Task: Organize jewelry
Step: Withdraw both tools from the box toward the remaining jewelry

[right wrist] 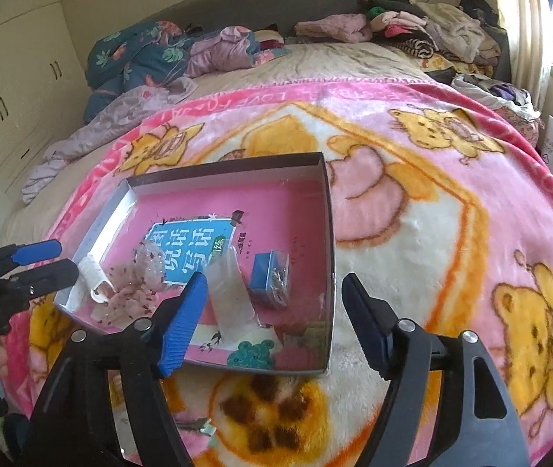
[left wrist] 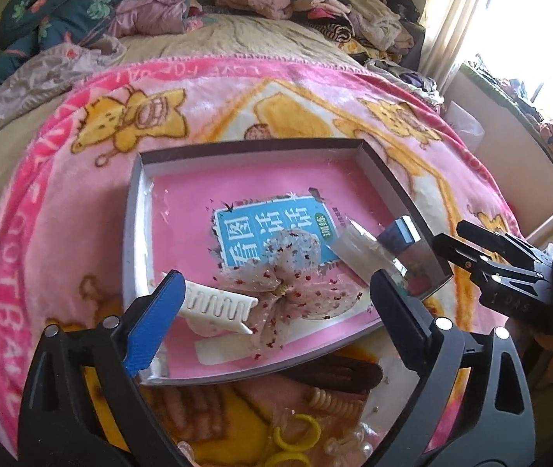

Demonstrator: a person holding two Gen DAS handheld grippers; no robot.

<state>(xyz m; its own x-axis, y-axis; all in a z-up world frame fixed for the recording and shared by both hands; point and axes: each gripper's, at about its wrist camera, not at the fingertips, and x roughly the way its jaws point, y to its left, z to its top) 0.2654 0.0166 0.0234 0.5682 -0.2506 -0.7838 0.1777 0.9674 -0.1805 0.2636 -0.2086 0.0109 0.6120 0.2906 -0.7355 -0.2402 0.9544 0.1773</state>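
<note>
Left tool (left wrist: 272, 292): fingers stand wide apart, nothing between the pads. It hangs over the near edge of the tray.
Right tool (right wrist: 274, 303): fingers apart, empty. It hovers over the tray's near right part, above the clear packet.
Tray (left wrist: 136, 210): shallow card box lid with a pink printed bottom, lying on the pink cartoon blanket (left wrist: 62, 210) on the bed. Light, with thin walls that would buckle if pinched hard.
Hair bow (left wrist: 288, 272): sheer mesh with dark red specks, in the tray's near left part. Very light and limp; judged best taken at the centre knot, where the fabric bunches.
White comb clip (left wrist: 214, 303): lies against the bow, one end under the left tool's blue pad in view. Stiff plastic with thin teeth; grip the spine, not the teeth.
Clear packet (right wrist: 233, 295): flat and glossy, likely slippery. Pinch across a short edge.
Blue box (right wrist: 268, 276): small, with metal bits on its side. Rigid, easy to hold by opposite faces.
Loose items outside the tray: yellow rings (left wrist: 296, 436), cream coil tie (left wrist: 331, 401), dark barrette (left wrist: 338, 377), on the blanket close to the left tool.
Hard to make out: the metal bits on the blue box are too small to name; the pale strip under the bow is partly covered; clear beads near the rings are cut off by the frame; a small metal clip (right wrist: 198, 426) is blurred.
</note>
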